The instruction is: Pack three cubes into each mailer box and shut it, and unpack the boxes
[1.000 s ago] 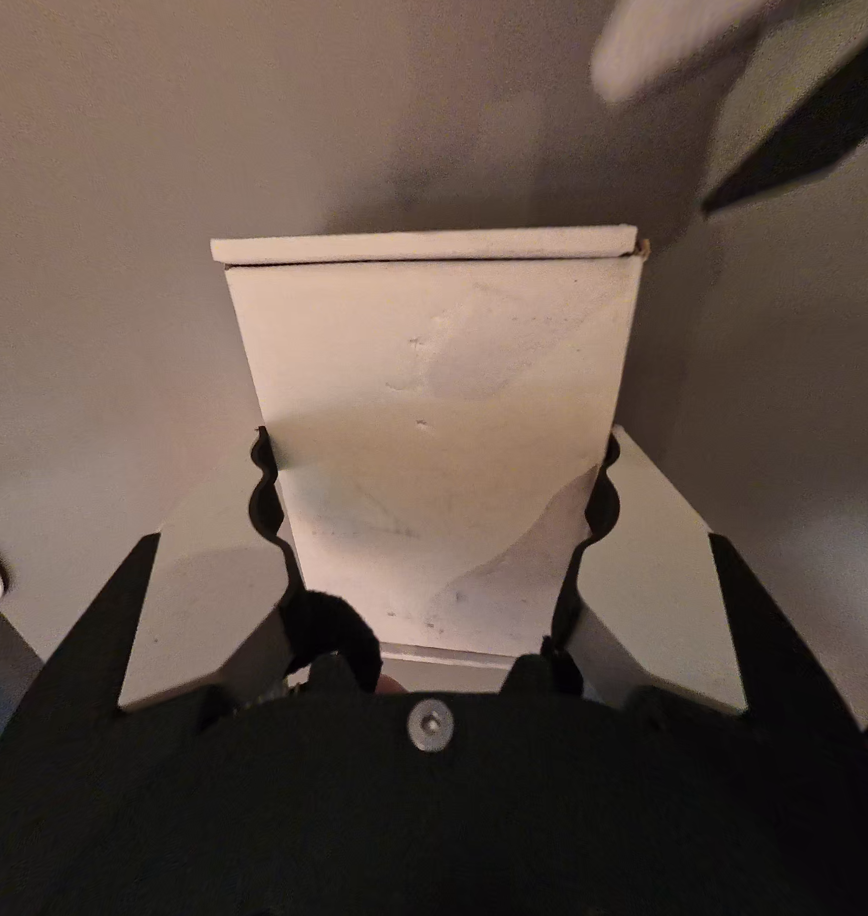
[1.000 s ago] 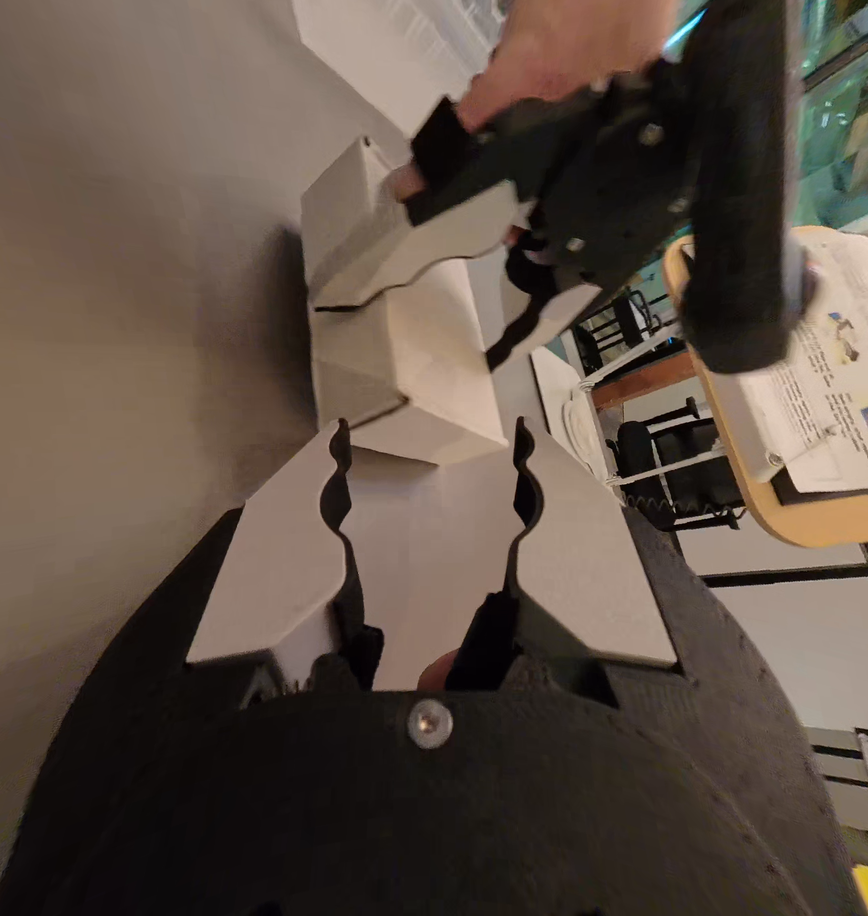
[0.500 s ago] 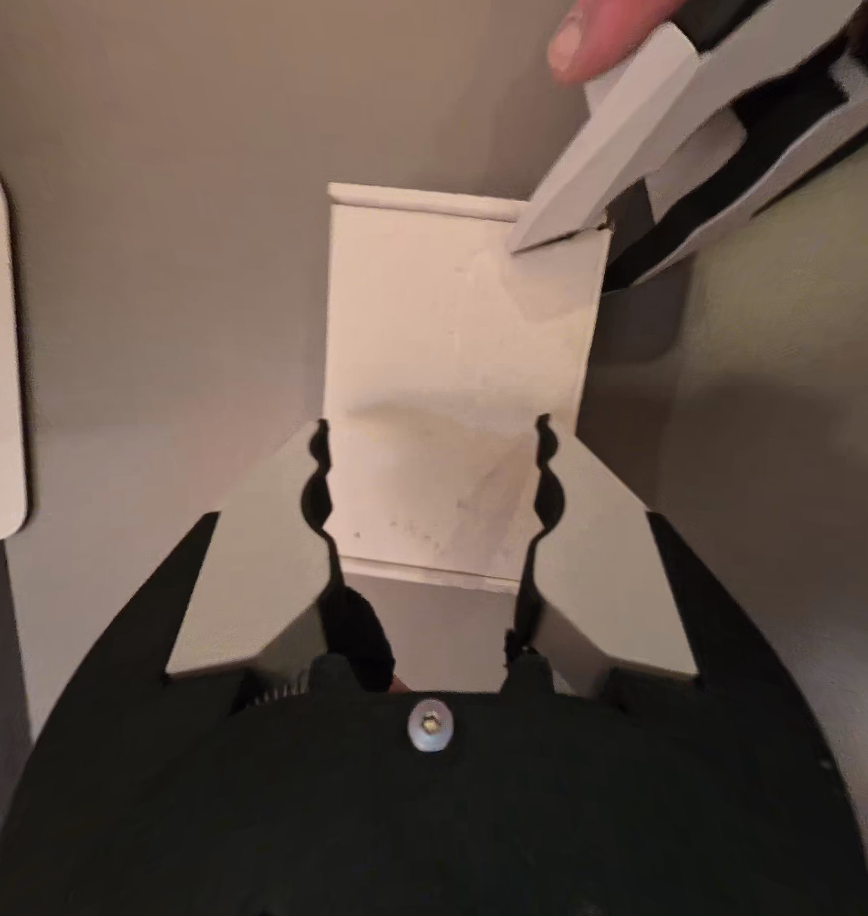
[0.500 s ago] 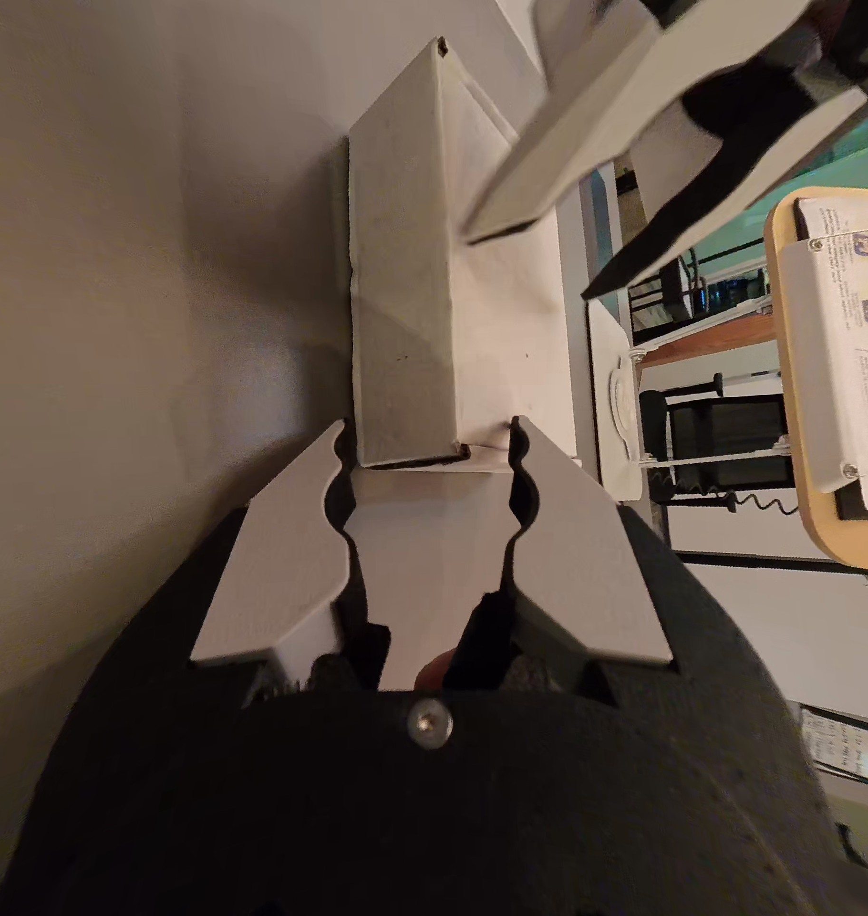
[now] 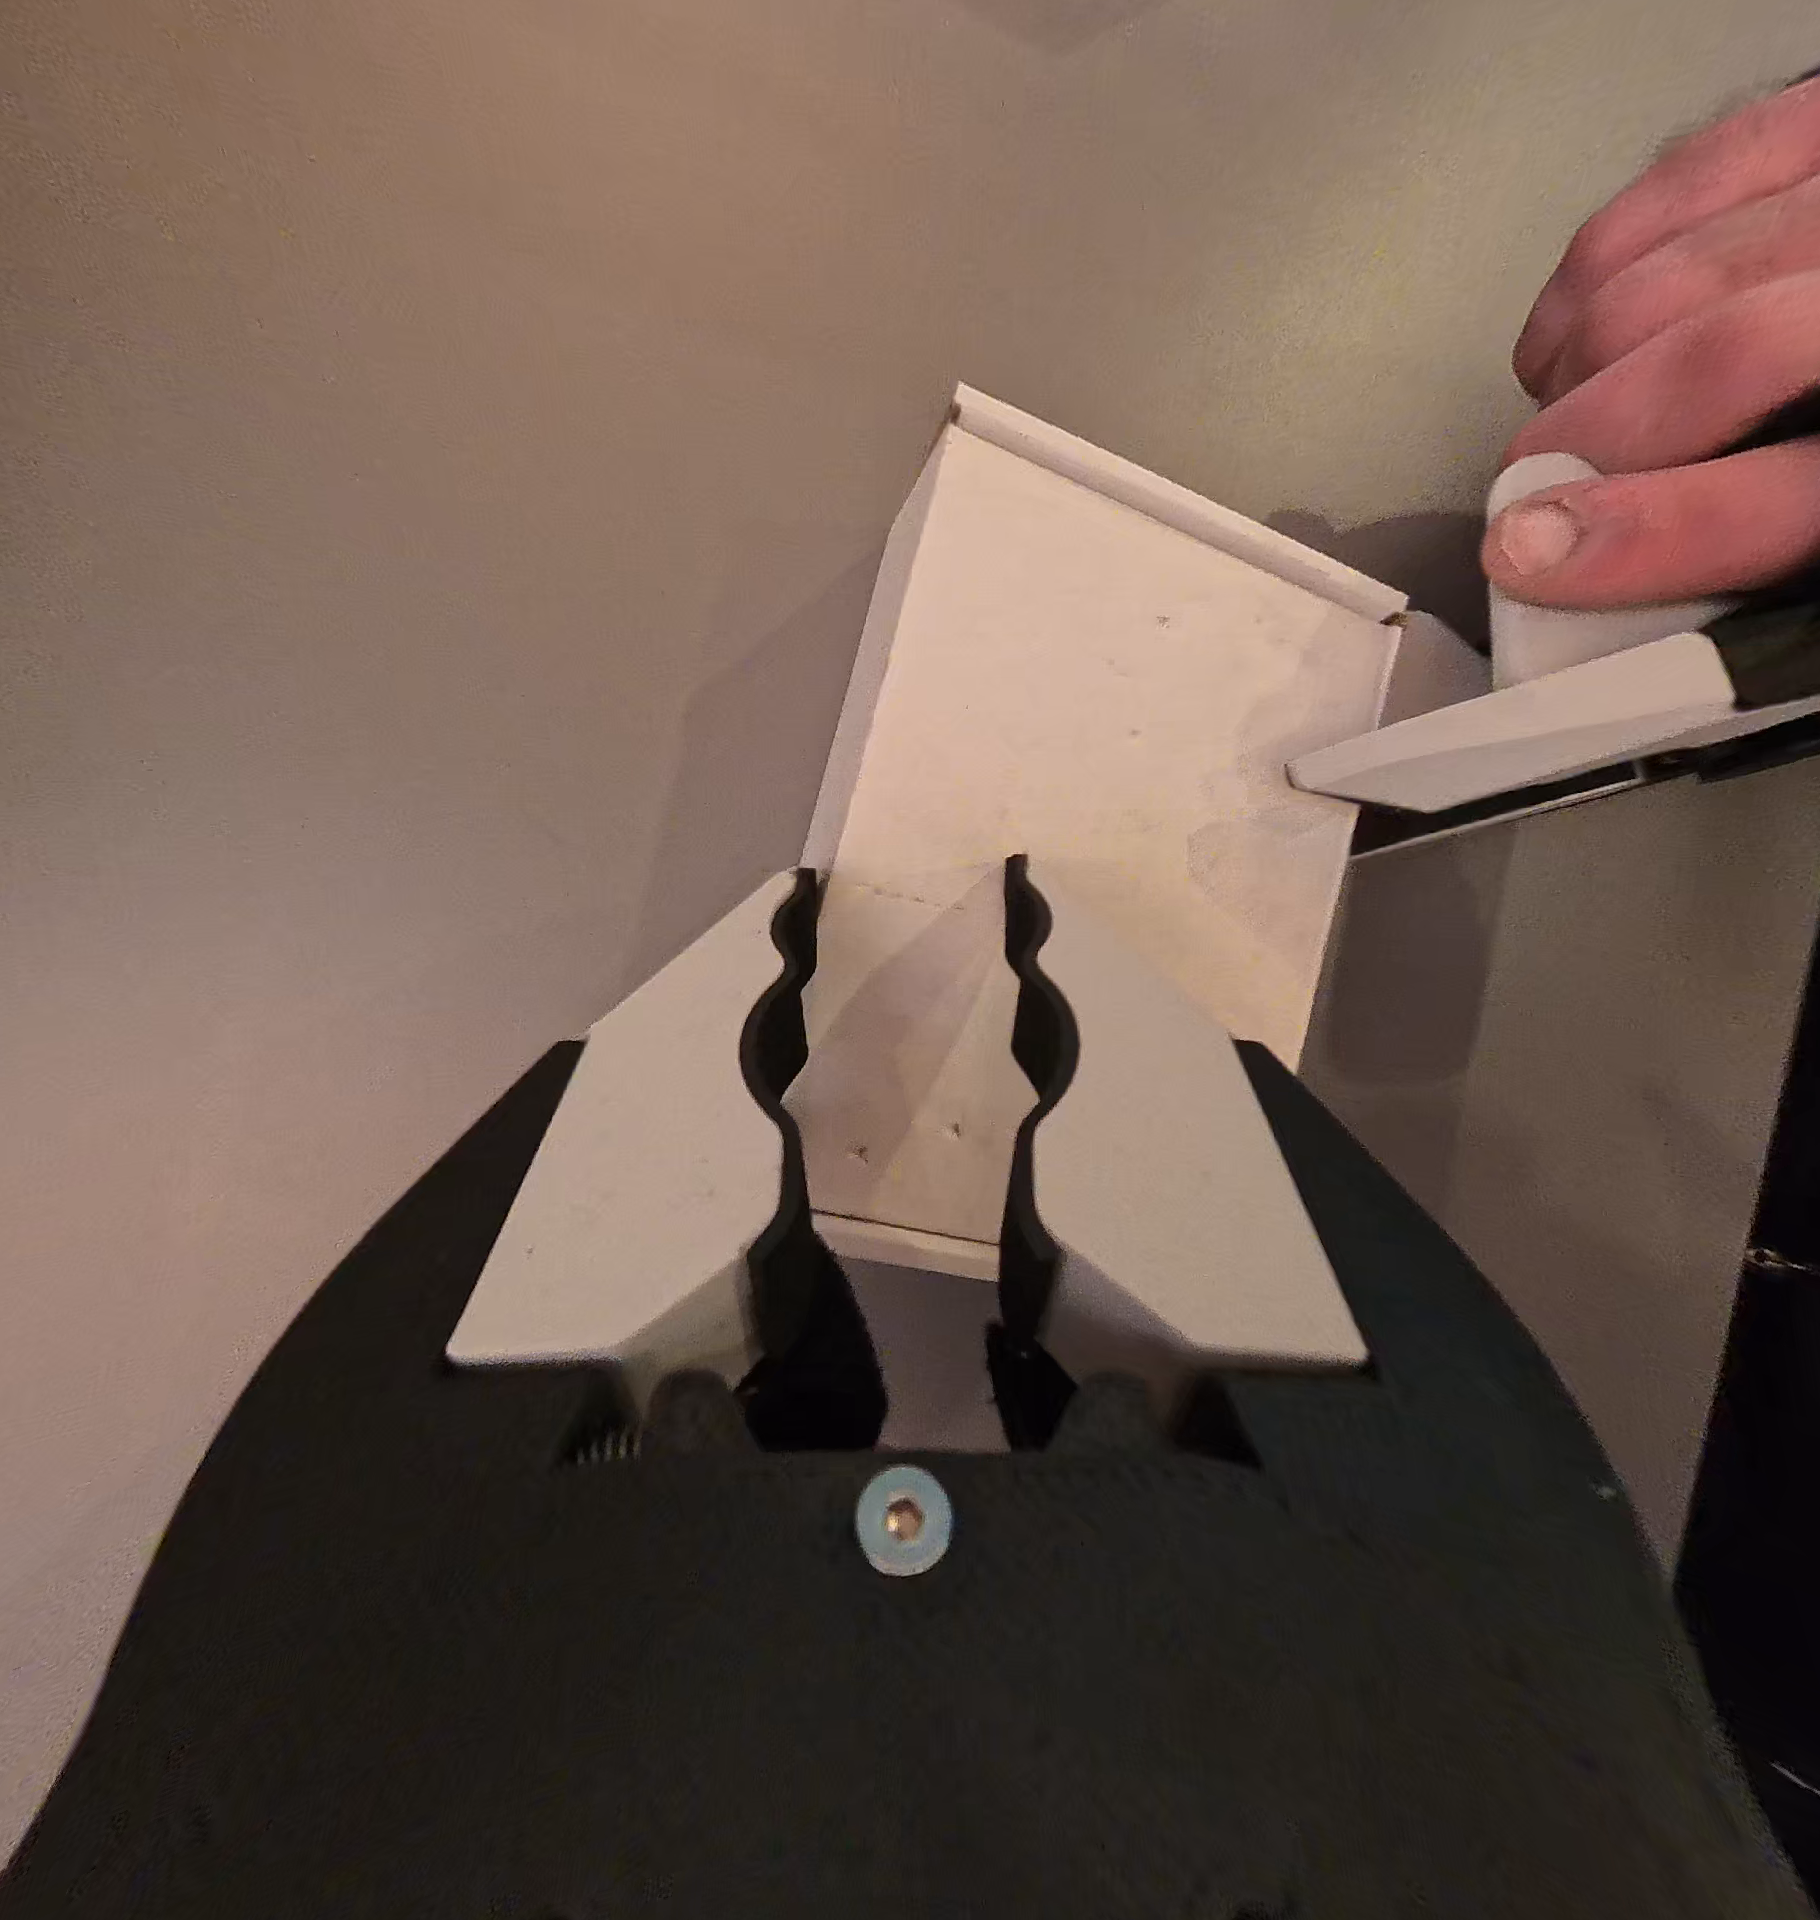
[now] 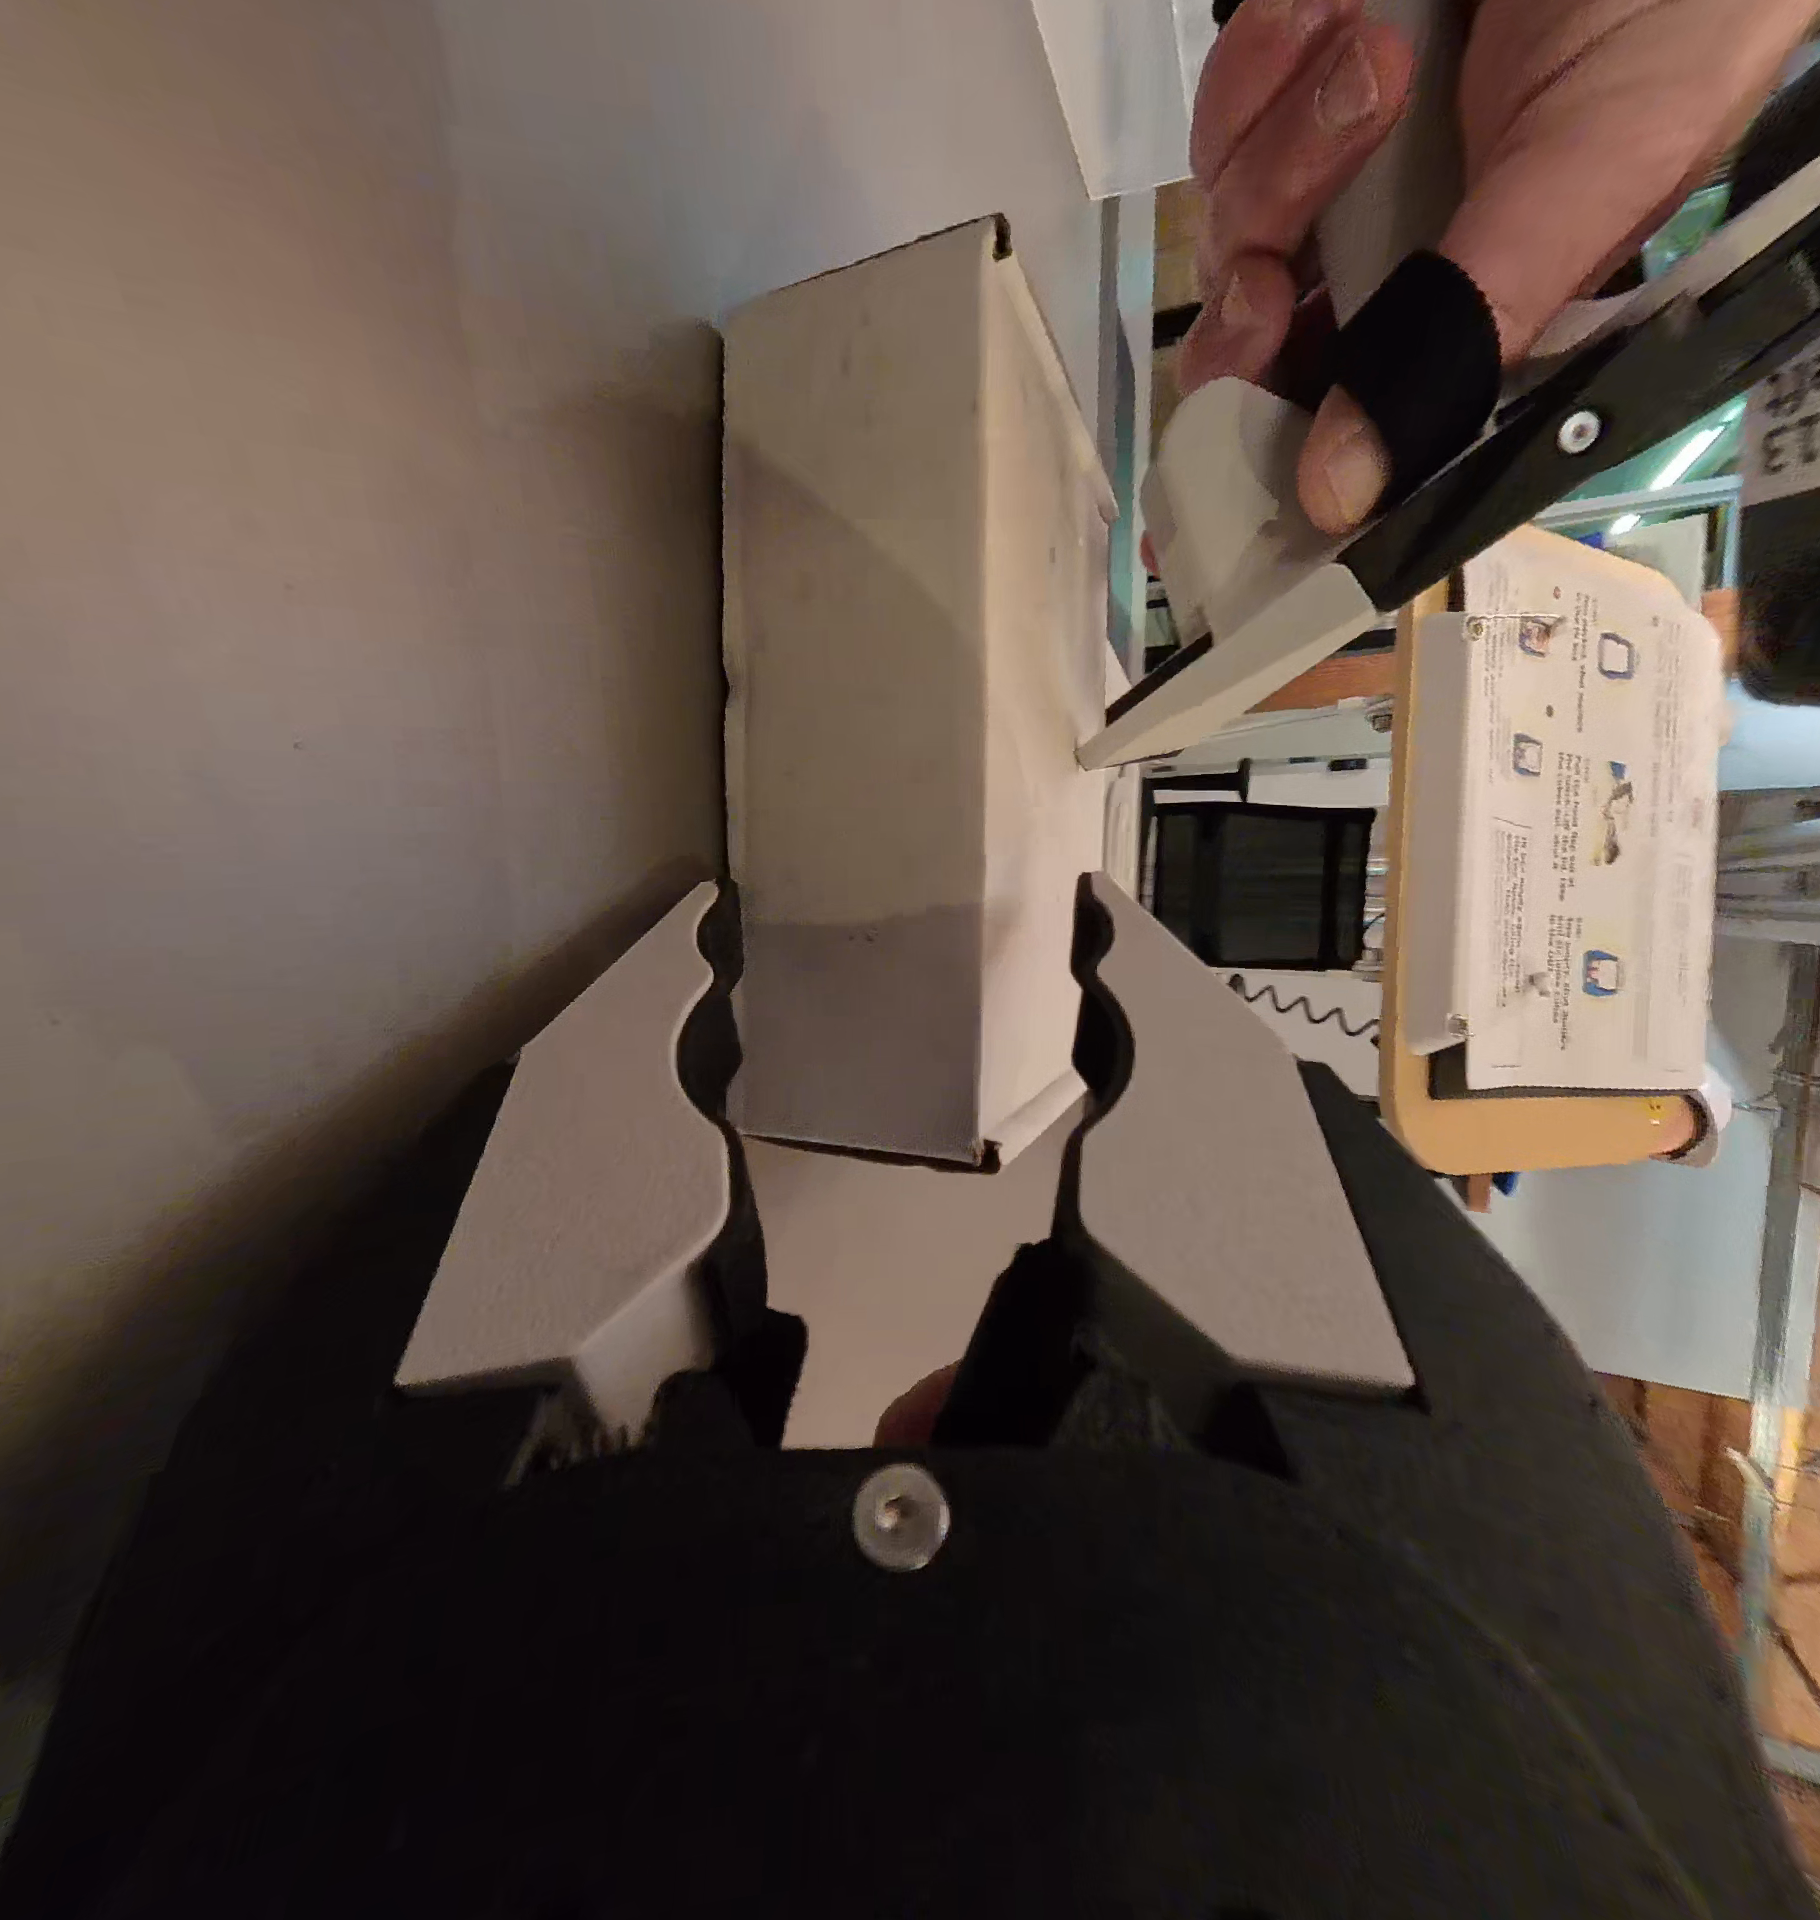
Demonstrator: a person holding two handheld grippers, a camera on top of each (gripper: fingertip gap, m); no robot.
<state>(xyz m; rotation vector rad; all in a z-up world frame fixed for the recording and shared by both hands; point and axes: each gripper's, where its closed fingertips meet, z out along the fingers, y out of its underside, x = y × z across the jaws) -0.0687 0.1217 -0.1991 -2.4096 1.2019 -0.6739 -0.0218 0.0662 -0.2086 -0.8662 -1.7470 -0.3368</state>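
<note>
A shut white mailer box point(image 5: 1093, 727) lies on the grey table point(image 5: 366, 520), skewed to the right in the left wrist view. My left gripper point(image 5: 908, 873) hovers over its near end with a narrow gap between the fingers and nothing between them; in the right wrist view its fingertip point(image 6: 1093, 743) touches the lid. My right gripper point(image 6: 901, 894) is turned on its side and open, straddling the near corner of the box point(image 6: 854, 623); I cannot tell if it touches. It enters the left wrist view point(image 5: 1321, 816) from the right. No cubes show.
A hand point(image 5: 1716, 364) holds the right gripper and another hand point(image 6: 1405, 156) holds the left. The table's right edge with dark space beyond point(image 5: 1799, 1247) is close to the box. A wood-rimmed board with a printed sheet point(image 6: 1560, 831) stands beyond the table.
My left gripper's fingers have narrowed a lot. The box has turned askew. My right gripper has come in from the far side to straddle the box's corner.
</note>
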